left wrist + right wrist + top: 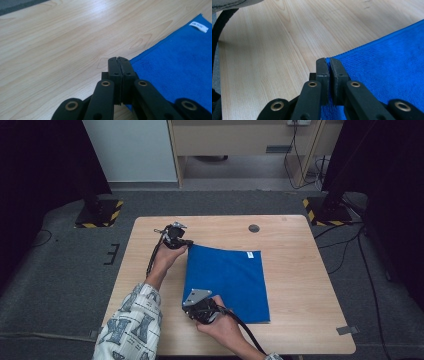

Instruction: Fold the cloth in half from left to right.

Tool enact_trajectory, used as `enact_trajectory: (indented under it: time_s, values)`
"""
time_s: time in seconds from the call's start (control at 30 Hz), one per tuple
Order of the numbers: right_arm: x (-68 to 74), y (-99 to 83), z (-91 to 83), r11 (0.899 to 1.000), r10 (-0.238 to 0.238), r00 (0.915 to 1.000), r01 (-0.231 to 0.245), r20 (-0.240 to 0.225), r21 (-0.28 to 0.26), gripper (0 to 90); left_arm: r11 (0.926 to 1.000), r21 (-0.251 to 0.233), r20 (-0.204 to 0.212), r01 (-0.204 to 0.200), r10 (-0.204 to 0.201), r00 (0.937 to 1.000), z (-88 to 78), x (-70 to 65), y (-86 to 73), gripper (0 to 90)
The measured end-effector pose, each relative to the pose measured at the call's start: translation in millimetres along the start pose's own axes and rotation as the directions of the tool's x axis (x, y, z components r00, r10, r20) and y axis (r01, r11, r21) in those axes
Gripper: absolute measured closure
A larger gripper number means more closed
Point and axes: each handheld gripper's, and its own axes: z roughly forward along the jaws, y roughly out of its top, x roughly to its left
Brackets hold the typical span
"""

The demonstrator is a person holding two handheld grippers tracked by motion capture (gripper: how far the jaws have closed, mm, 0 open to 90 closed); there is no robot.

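Both pairs of jaws are standing closed, each pinching a corner of the one blue cloth (227, 281): the left gripper (119, 60) is clamping the far left corner, and in the right gripper view the right gripper (327, 61) is gripping the near left corner, with blue fabric showing between its pads. The cloth is lying flat at the middle of the wooden table (300, 320), its white label (250, 254) sitting at the far right corner. Judging from the hold, the step in hand is the securing of the left edge ahead of a fold or lift. The next move is likely calling for both hands to be rising together and carrying that edge across toward the right edge, keeping the two corners level and the same way apart so the fabric is not sagging or twisting. Count: one cloth, one label, two grippers, one table, and one dark round plug (254, 228) near the table's far edge
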Motion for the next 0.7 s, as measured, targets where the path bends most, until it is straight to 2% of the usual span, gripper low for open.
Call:
enact_trajectory:
  time_s: [0.23,0.47,0.7]
  values:
    - [8.8,4.3,-3.0,0.999,0.006,0.9997,-0.006,0.025,-0.034,86.7,0.9999,-0.011,-0.025,0.002,-0.003,0.9997,-12.4,2.7,1.2,89.5]
    - [8.1,12.0,-2.0,0.998,0.019,0.9994,-0.018,0.027,-0.061,86.6,0.9997,-0.022,-0.029,0.011,-0.011,0.9995,-15.0,10.3,3.0,89.5]
    - [11.7,12.8,-0.1,0.998,0.012,0.9994,-0.011,0.032,-0.059,86.7,0.9998,-0.015,-0.043,0.017,-0.017,0.9989,-21.7,15.6,1.3,89.5]
